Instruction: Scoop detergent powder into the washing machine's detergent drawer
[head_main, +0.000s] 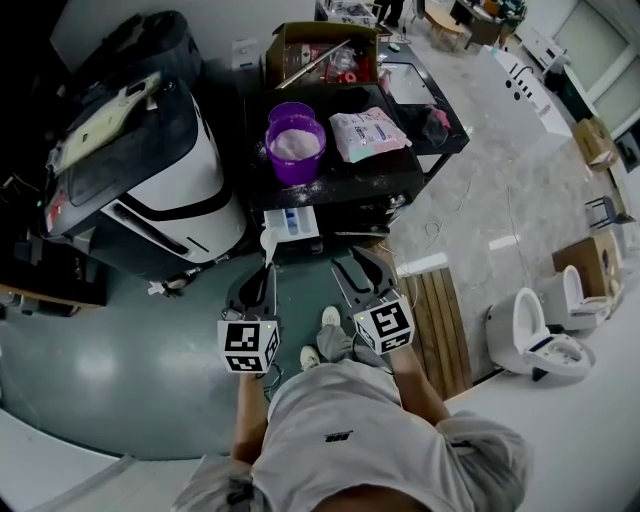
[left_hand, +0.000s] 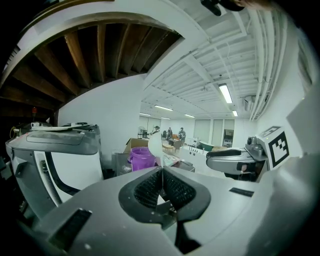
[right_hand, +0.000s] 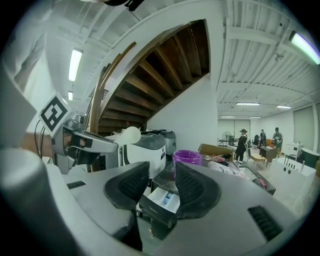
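Note:
A white detergent drawer (head_main: 298, 222) stands pulled out of the front of the black washing machine (head_main: 392, 180). On top of the machine sit a purple bucket (head_main: 295, 143) of white powder and a detergent bag (head_main: 368, 133). My left gripper (head_main: 260, 287) is shut on the thin handle of a white scoop (head_main: 268, 243), whose bowl hovers just left of the drawer's front. In the left gripper view the scoop (left_hand: 154, 145) rises from the closed jaws of the left gripper (left_hand: 161, 172). My right gripper (head_main: 362, 272) is open and empty; in its own view the right gripper (right_hand: 162, 172) frames the drawer (right_hand: 161, 197).
A large white and black appliance (head_main: 150, 170) stands left of the washer. An open cardboard box (head_main: 322, 48) sits behind the bucket. A wooden board (head_main: 440, 320) and a white toilet (head_main: 540, 335) lie on the floor to the right. The person's shoes (head_main: 320, 335) are below the grippers.

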